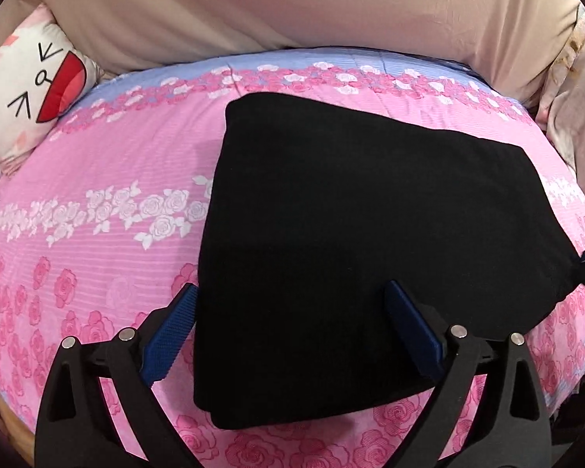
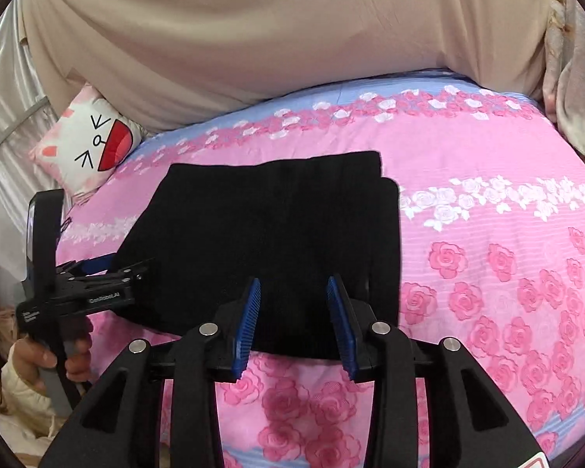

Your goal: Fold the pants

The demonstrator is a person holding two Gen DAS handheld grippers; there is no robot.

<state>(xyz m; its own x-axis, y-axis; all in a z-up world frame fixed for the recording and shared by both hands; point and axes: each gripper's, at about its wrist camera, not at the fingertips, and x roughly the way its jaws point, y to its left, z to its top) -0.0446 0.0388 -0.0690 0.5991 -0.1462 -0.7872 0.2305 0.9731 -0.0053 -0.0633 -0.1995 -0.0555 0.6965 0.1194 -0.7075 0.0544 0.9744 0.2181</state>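
Left gripper (image 1: 292, 300) spread over folded pants (image 1: 355, 241) — right gripper (image 2: 295, 292) spread, pants just ahead

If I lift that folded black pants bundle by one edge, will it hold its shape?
Probably not. The folded black pants bundle is soft layered cloth, so it would likely droop and unfold. Its layers sit slightly offset at the far corner, so they may slide apart. It looks light.

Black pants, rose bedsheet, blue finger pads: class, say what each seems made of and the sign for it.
Black pants: soft matte knit or fleece, probably; it swallows light and folds thickly.
Rose bedsheet: printed woven cotton, likely; fine ribbing, no sheen.
Blue pads on the right gripper fingers: ridged rubber or plastic; which is unclear.
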